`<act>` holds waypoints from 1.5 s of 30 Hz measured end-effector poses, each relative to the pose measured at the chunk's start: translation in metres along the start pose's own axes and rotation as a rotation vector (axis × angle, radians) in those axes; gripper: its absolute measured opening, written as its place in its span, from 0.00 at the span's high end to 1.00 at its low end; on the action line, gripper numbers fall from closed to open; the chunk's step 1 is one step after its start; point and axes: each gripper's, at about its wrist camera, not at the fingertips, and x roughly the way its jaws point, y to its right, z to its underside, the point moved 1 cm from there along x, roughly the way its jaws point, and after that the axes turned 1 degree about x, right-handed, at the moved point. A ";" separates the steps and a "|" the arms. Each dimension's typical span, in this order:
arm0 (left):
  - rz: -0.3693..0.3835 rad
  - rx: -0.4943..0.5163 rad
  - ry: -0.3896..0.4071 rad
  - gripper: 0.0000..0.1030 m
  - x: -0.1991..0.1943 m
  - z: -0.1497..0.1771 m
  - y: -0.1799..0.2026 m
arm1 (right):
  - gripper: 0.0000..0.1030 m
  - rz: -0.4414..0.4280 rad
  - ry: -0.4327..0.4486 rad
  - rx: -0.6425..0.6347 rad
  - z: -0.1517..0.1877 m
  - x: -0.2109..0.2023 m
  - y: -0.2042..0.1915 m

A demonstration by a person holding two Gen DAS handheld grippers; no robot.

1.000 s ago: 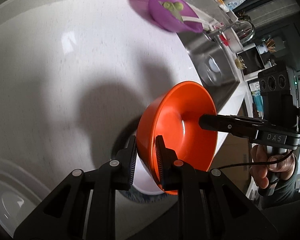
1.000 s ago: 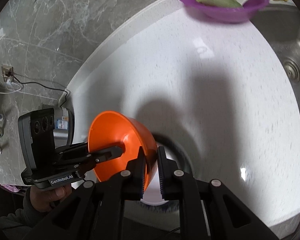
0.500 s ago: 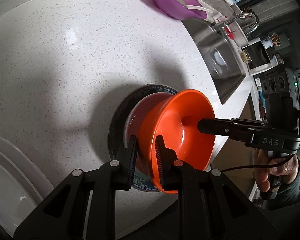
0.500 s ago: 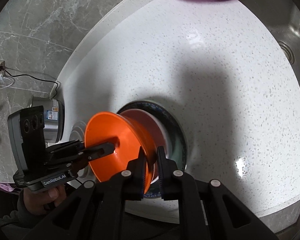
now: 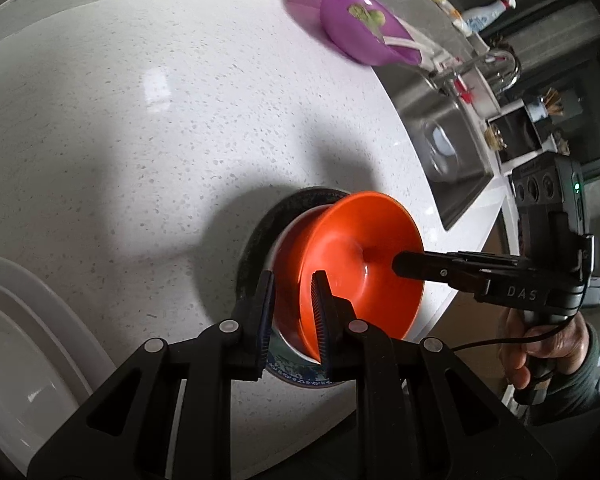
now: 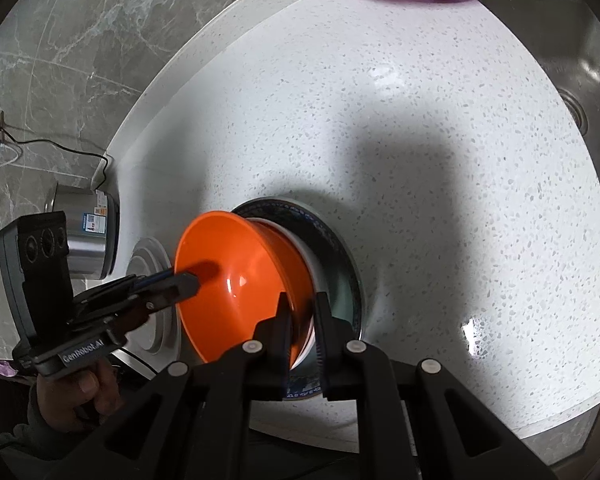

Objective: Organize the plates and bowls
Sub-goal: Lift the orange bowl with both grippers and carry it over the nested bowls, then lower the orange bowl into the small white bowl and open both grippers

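An orange bowl [image 5: 356, 264] sits low over a white bowl [image 5: 286, 240] that rests on a dark blue-patterned plate [image 5: 256, 236] on the white counter. My left gripper [image 5: 292, 312] is shut on the orange bowl's near rim. My right gripper [image 6: 302, 320] is shut on the opposite rim of the orange bowl [image 6: 236, 272]; it shows in the left wrist view [image 5: 400, 266] with one finger inside the bowl. The white bowl [image 6: 312, 264] and plate [image 6: 340, 256] show under it in the right wrist view.
A purple bowl [image 5: 360, 28] with green food and a white spoon sits at the counter's far edge beside the steel sink [image 5: 440, 136]. White plates [image 5: 16, 340] are stacked at the left. A steel pot [image 6: 88, 232] and a white plate stack [image 6: 152, 300] stand left of the bowls.
Both grippers have lowered the orange bowl toward the white bowl on the dark plate. The plate and white bowl came into view beneath it.
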 end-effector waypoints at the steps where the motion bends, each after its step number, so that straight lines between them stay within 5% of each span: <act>1: 0.000 -0.011 0.007 0.83 -0.002 0.001 -0.003 | 0.88 0.008 0.001 -0.008 0.000 0.000 -0.002; 17: 0.011 -0.072 0.025 0.79 -0.008 0.013 -0.020 | 0.86 0.204 -0.003 -0.204 0.001 0.016 -0.022; 19: 0.003 -0.069 0.024 0.76 -0.007 0.013 -0.021 | 0.76 0.198 0.004 -0.203 0.001 0.014 -0.021; 22: -0.014 -0.038 0.030 0.56 -0.009 0.014 -0.018 | 0.48 0.147 0.058 -0.183 0.001 -0.005 -0.018; 24: -0.038 -0.005 0.054 0.31 -0.014 0.014 -0.015 | 0.40 0.098 0.102 -0.172 -0.001 -0.021 -0.015; 26: -0.067 0.029 0.068 0.25 -0.017 0.013 -0.015 | 0.29 0.060 0.159 -0.163 -0.003 -0.037 -0.007; 35: -0.134 0.081 0.000 0.04 -0.007 0.017 -0.030 | 0.26 0.021 0.180 -0.067 0.005 -0.040 0.048; 45: -0.141 0.110 -0.063 0.03 0.001 0.015 -0.036 | 0.26 -0.018 0.144 -0.037 0.008 -0.021 0.064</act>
